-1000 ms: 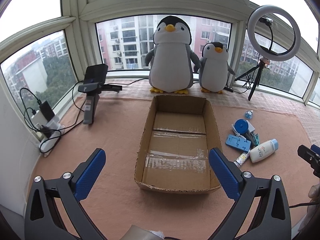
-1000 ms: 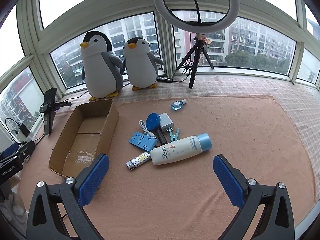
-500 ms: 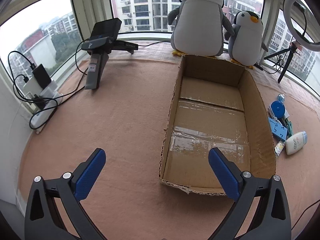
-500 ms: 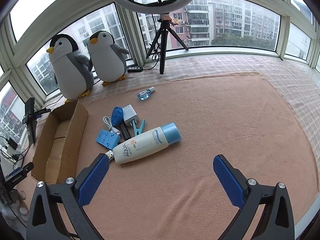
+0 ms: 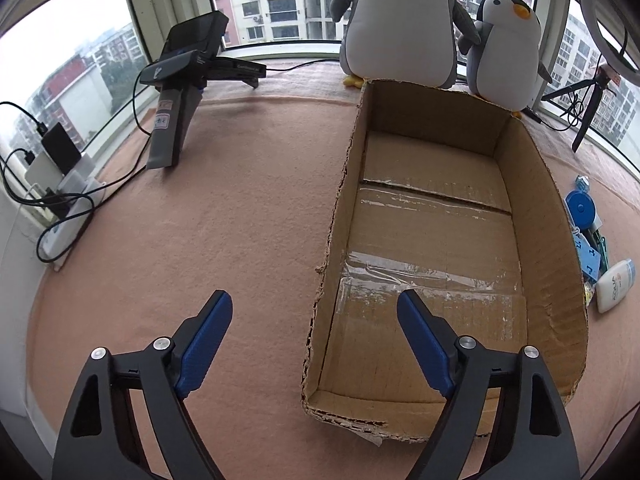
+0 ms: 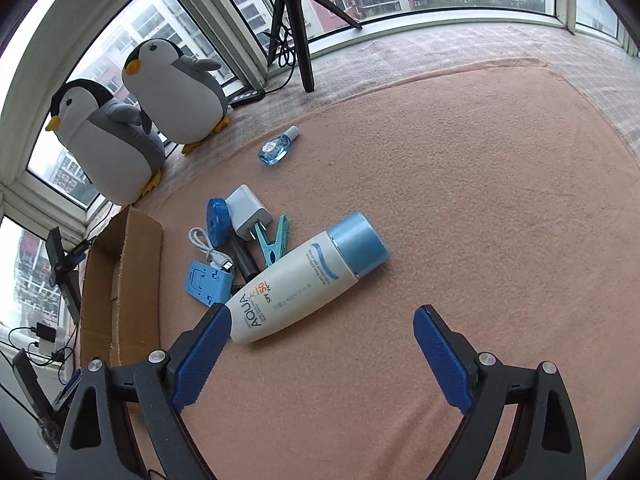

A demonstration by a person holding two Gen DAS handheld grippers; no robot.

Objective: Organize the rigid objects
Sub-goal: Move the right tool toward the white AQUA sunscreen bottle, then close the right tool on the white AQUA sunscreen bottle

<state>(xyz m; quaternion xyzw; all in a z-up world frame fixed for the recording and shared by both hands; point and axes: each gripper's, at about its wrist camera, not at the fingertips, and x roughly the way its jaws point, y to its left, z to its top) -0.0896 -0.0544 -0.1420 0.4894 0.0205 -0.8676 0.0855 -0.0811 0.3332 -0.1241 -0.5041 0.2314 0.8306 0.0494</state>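
An empty cardboard box (image 5: 532, 184) lies on the pink carpet, and my left gripper (image 5: 314, 310) hangs open over its near left wall, one finger inside, one outside. My right gripper (image 6: 320, 320) is open just short of a white sunscreen bottle (image 6: 296, 284) with a blue cap; its left fingertip is close to the bottle's base. Behind the bottle lie a blue phone stand (image 6: 208, 282), a white cable (image 6: 208, 248), a round blue case (image 6: 219, 220), a white charger plug (image 6: 248, 210), a teal clothespin (image 6: 274, 242) and a small blue bottle (image 6: 276, 148). The box (image 6: 120, 280) sits left of this pile.
Two plush penguins (image 5: 404, 20) stand behind the box by the window. A black gripper device (image 5: 180, 80) rests at the far left, with power bricks and cables (image 5: 56, 184) by the wall. A ring light tripod (image 6: 296, 24) stands at the back.
Both grippers have come lower and closer to the carpet. The left one now sits over the box's near left corner; the right one has closed in on the sunscreen bottle.
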